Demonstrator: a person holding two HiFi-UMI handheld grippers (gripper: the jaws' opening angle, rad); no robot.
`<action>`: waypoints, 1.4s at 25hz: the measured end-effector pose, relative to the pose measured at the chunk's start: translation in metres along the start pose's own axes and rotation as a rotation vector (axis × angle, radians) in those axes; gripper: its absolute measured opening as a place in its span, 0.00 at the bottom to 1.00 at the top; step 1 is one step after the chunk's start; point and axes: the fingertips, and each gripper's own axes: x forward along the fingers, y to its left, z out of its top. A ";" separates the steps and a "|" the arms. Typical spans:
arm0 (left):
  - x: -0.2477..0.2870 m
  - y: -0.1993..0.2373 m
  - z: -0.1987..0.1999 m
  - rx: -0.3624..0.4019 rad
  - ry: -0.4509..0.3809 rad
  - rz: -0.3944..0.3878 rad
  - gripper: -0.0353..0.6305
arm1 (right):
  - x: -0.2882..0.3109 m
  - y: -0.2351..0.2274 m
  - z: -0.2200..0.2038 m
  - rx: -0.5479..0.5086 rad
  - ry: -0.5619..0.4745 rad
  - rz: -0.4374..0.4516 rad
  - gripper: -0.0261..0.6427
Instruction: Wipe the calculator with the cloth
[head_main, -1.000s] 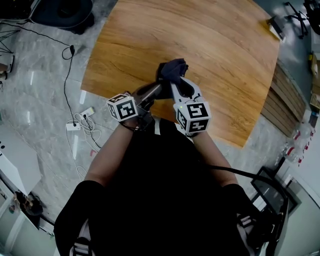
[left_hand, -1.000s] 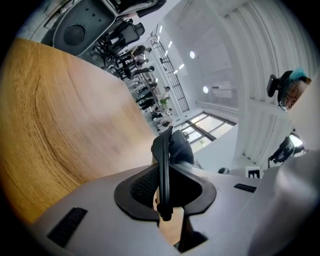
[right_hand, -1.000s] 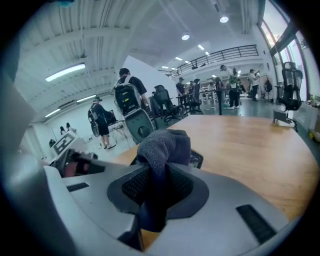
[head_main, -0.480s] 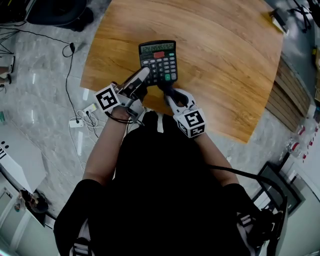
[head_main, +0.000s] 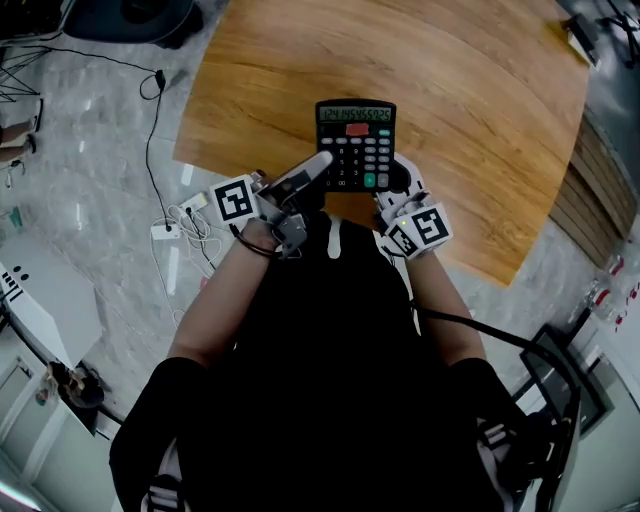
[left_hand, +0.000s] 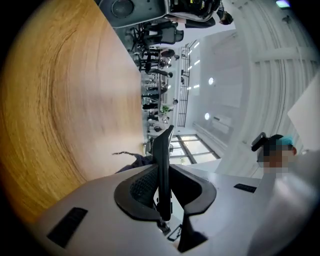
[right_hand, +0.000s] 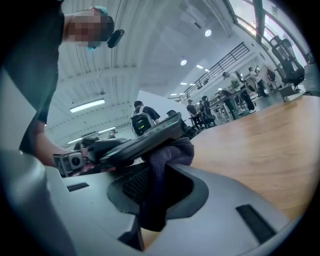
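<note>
The calculator (head_main: 356, 140) is held up in the air over the near part of the wooden table (head_main: 470, 110), close in front of the person. Seen from above, its long axis runs from 12 to 6 o'clock. The display end points to 12 o'clock, away from the person, and the keys face upward.

The left gripper (head_main: 322, 166) comes in from 8 o'clock and is clamped on the calculator's left edge. In the left gripper view the calculator stands edge-on between the two jaws, and they press on it from both sides. One white jaw lies over the lower left keys and hides some of them.

The right gripper (head_main: 400, 178) comes from 5 o'clock, at the calculator's lower right corner. Its jaws are closed on the dark cloth (right_hand: 167, 160), which is bunched between them. In the right gripper view the cloth touches the calculator from below, near its edge. From above, the cloth is almost all hidden by the calculator and the jaws.

On the grey floor (head_main: 90, 150), at 9 o'clock from the hands, lie white cables (head_main: 185, 225). A thin black cable (head_main: 150, 130) runs toward 11 o'clock. At 3 o'clock, beside the table, there is a stack of wooden boards (head_main: 580, 195).
</note>
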 end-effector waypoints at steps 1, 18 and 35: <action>0.000 0.000 0.006 0.017 -0.007 0.005 0.16 | 0.000 0.013 -0.002 -0.006 0.005 0.029 0.14; 0.006 0.020 0.016 -0.011 -0.025 0.004 0.16 | -0.025 -0.001 -0.007 -0.089 0.053 -0.069 0.14; 0.000 0.102 -0.002 0.020 -0.021 0.208 0.16 | -0.079 -0.091 -0.049 -0.058 0.471 -0.544 0.14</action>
